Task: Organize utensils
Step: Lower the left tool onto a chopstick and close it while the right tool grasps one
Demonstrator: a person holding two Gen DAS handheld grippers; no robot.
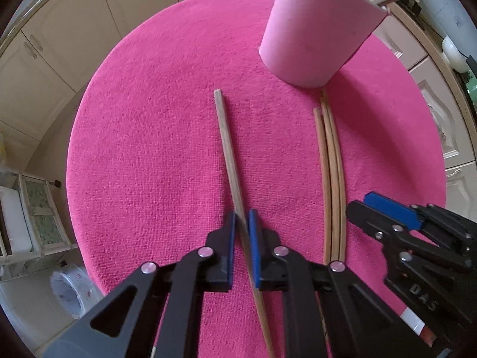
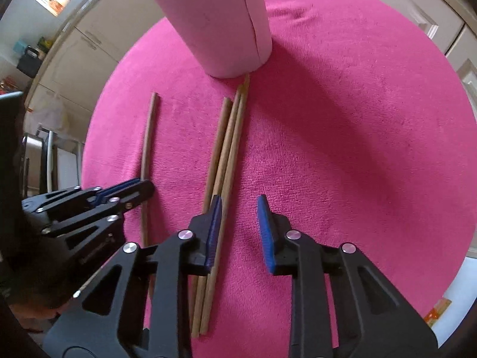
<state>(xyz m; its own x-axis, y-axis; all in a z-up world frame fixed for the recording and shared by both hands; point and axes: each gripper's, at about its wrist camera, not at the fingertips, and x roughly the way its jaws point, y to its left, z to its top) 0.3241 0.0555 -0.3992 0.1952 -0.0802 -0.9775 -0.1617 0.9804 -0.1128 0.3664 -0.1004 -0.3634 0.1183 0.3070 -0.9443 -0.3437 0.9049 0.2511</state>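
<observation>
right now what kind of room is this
Most likely a home kitchen: cream cabinet doors line the walls, and chopsticks lie beside a pink cup on a pink cloth-covered table.

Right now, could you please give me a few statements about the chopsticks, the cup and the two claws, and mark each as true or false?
1. The left claw is closed around the lone chopstick. True.
2. Three chopsticks lie side by side on the pink cloth. True.
3. The pink cup lies tipped on its side. False: it stands upright, with sticks already inside in the left wrist view.
4. The right claw holds a chopstick lifted off the cloth. False: the bundle lies flat against its left pad, the claw not clamped.
5. The lone chopstick touches the bundle. False: pink cloth shows between them.
</observation>
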